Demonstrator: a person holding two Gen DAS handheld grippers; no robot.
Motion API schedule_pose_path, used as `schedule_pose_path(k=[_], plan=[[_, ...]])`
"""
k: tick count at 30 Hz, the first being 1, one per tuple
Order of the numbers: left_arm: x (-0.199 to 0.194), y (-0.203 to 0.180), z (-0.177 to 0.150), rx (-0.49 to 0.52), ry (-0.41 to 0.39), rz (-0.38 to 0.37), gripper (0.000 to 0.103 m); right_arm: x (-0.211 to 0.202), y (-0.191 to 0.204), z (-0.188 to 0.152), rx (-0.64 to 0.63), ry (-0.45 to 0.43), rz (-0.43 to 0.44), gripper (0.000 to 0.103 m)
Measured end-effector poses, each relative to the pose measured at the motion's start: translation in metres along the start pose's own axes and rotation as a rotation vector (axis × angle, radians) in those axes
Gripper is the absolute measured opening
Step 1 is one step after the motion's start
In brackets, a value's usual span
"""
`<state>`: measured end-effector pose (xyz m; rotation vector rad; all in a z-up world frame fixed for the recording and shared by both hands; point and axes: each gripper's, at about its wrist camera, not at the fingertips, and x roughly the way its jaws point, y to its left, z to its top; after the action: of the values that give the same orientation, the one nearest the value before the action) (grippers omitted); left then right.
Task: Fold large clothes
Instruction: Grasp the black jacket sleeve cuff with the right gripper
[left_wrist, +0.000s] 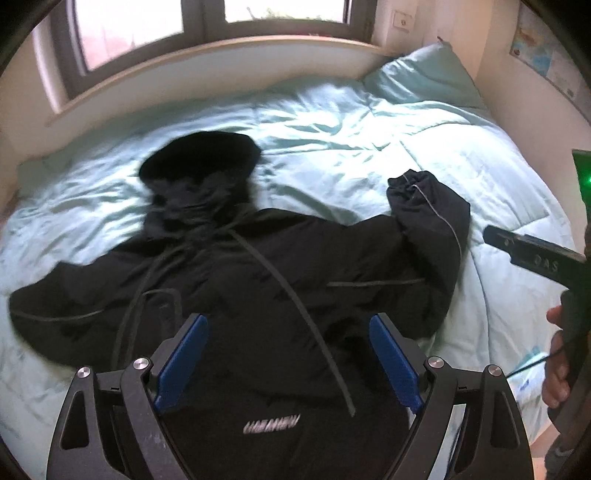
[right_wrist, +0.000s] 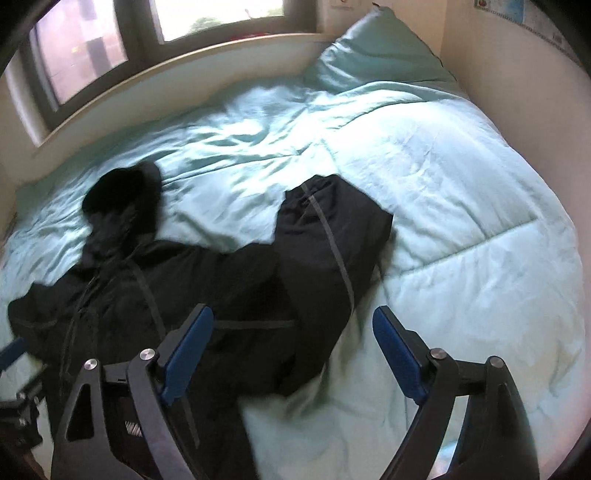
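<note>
**Both grippers spread wide above a black hoodie on the bed**

Left gripper (left_wrist: 288, 360) hangs over the black hoodie (left_wrist: 258, 295) with its blue pads (left_wrist: 181, 363) far apart and nothing caught between them; the cloth lies below the gap, and whether the tips touch it cannot be told. Straight ahead of this tool lies the body of the hoodie, spread flat on the pale green duvet (left_wrist: 332, 122). A white printed mark (left_wrist: 271, 423) on the chest sits just under the near end of the fingers. Beyond the tips, the hood (left_wrist: 201, 155) is bunched into a dark lump, blurred in both views. A drawstring (left_wrist: 295, 317) runs slantwise down the chest between the pads. Ahead and to the right of the tool, the right sleeve (left_wrist: 428, 218) is bent back on itself, its cuff pointing away. The other sleeve (left_wrist: 55, 295) stretches out to the left.

Right gripper (right_wrist: 293, 349) is likewise wide open and grips nothing. Its left pad stands over the hoodie's edge, its right pad over bare duvet. The folded sleeve lies just ahead of it. From the left wrist view, this tool shows at the far right, held by a hand (left_wrist: 557, 365).

A pillow (right_wrist: 373, 55) leans in the far right corner, by the window (left_wrist: 129, 29).
</note>
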<state>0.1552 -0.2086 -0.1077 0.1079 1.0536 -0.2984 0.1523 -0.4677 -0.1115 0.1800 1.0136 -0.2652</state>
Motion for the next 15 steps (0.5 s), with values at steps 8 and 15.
schedule_pose_path(k=[8,15], plan=[[0.11,-0.022,0.046,0.017,0.082,-0.082,0.09,0.114,-0.011,0.058,0.09,0.092,-0.029,0.09],[0.166,-0.027,0.061,0.055,0.13,-0.083,0.09,0.207,0.015,0.081,0.075,0.195,-0.138,0.09]])
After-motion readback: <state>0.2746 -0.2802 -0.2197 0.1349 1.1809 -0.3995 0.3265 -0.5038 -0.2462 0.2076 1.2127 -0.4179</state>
